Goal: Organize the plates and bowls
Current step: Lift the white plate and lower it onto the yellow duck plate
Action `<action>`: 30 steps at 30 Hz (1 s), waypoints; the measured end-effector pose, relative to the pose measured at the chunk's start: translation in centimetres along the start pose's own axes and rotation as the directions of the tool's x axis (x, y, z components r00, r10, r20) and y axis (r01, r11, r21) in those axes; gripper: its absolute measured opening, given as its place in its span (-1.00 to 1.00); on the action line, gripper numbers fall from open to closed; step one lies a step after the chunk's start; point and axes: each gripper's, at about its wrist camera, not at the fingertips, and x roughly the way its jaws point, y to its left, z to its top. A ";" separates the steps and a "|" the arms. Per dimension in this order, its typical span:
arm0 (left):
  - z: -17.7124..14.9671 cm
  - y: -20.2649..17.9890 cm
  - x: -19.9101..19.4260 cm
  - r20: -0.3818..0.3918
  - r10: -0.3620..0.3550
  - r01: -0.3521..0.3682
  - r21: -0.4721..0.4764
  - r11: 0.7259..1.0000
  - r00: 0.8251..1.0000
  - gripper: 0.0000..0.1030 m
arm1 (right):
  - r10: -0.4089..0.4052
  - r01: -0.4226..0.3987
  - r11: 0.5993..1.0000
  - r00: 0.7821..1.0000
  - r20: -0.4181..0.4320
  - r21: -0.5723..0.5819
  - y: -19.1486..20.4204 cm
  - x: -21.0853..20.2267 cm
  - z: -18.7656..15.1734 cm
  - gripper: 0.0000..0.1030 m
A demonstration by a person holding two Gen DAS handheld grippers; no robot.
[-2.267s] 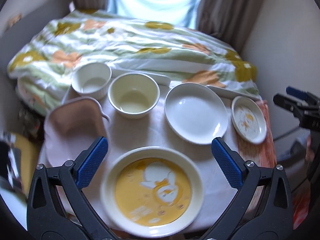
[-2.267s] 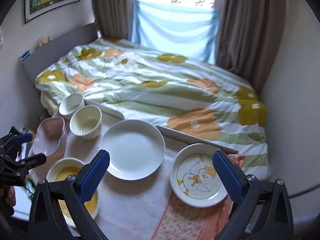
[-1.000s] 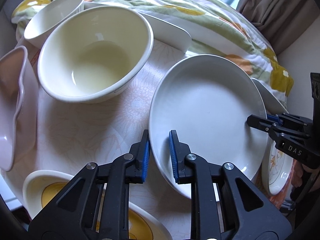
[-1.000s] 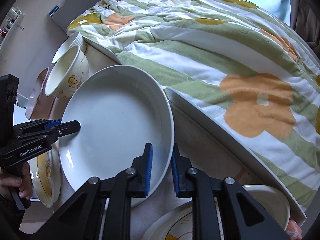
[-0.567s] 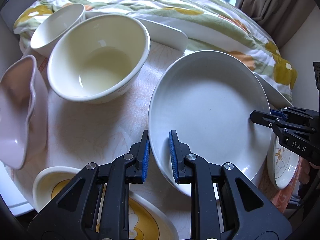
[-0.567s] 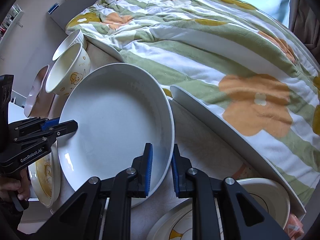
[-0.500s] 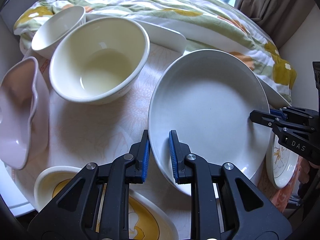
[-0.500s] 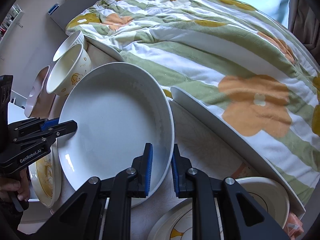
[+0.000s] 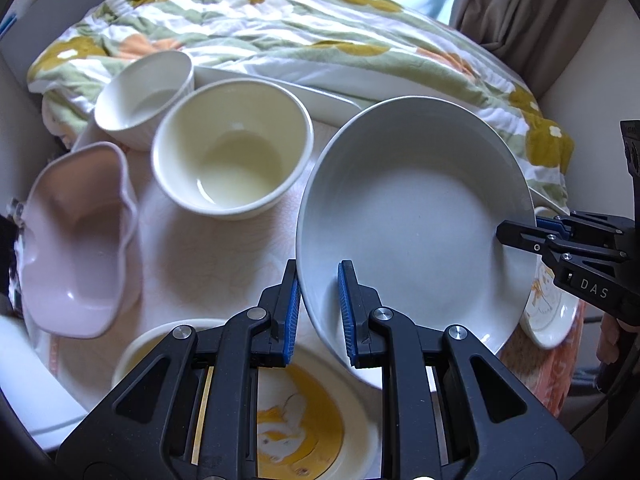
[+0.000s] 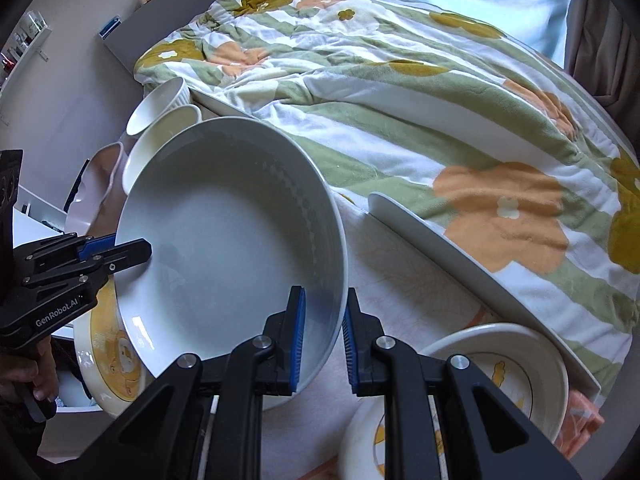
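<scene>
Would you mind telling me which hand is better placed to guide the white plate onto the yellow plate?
Probably left: the left tool grips the white plate rim directly above the yellow plate; the right tool grips the opposite rim.

White plate (image 9: 416,216) hid most of chick plate (image 9: 550,312); yellow bowl (image 9: 304,432) partly behind left claw (image 9: 318,312), cut by frame edge.

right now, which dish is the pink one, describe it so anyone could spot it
Start at the small white table set against the flower-print bed quilt. On its left edge, beside the cream round bowl and in front of the smaller white ribbed bowl, sits the pale pink dish. It alone is pink, with a wavy, irregular rim; its neighbours are round.
</scene>
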 end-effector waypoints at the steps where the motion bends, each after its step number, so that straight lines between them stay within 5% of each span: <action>1: -0.2 0.4 -0.5 0.003 -0.006 0.006 0.008 1.000 1.000 -0.68 | -0.006 0.006 1.000 1.000 0.004 0.006 0.5 -0.3 -0.2 -0.68; 10: -2.3 6.0 -4.7 -0.013 -0.089 0.090 0.155 0.984 0.996 -0.68 | -0.060 0.052 0.985 0.997 0.047 0.164 7.9 -2.4 -4.1 -0.68; 18: -5.4 11.3 -5.4 -0.087 -0.153 0.173 0.316 0.933 0.984 -0.68 | -0.094 0.057 0.908 0.993 0.071 0.416 14.8 -1.2 -9.5 -0.68; 30: -9.6 13.9 -2.9 -0.168 -0.167 0.218 0.356 0.909 0.972 -0.68 | -0.186 0.148 0.869 0.982 0.035 0.471 19.0 1.1 -12.1 -0.68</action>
